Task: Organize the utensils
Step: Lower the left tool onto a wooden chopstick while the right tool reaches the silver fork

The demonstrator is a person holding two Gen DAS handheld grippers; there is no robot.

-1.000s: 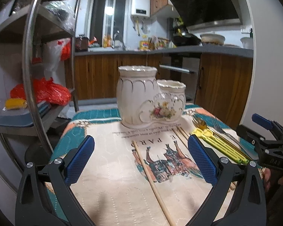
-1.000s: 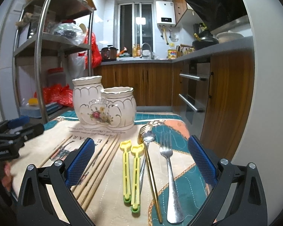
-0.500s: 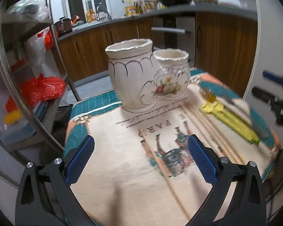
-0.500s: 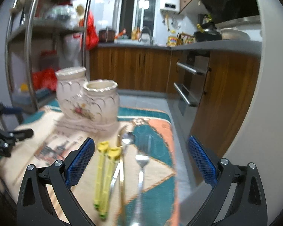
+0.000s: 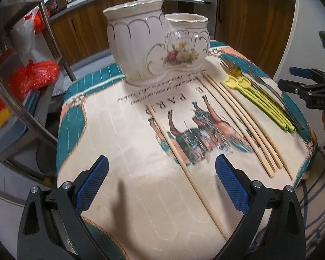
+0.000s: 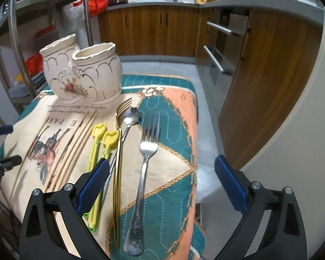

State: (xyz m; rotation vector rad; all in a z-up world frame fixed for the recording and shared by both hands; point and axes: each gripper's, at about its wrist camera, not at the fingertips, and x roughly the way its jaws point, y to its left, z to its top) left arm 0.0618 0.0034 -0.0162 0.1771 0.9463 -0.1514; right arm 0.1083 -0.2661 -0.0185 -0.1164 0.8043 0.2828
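Observation:
A cream ceramic two-cup utensil holder [image 5: 158,41] stands at the far side of the clothed table; it also shows in the right wrist view [image 6: 82,73]. One wooden chopstick [image 5: 184,164] lies alone between my left gripper's [image 5: 161,184] open jaws. Several more chopsticks [image 5: 244,125] lie to its right, then yellow plastic chopsticks [image 6: 101,151], a gold fork [image 6: 118,151], a flower-bowl spoon [image 6: 131,117] and a silver fork [image 6: 144,169]. My right gripper [image 6: 162,186] is open and empty above the silver fork's handle.
The table's patterned cloth [image 5: 119,143] ends just right of the silver fork, with grey floor [image 6: 205,99] beyond. A metal shelf rack [image 5: 21,99] stands left of the table. Wooden kitchen cabinets [image 6: 158,32] stand behind.
Both grippers have risen and tilted down toward the table. The right gripper has shifted right, over the silver fork. Both stay open; nothing on the table has moved.

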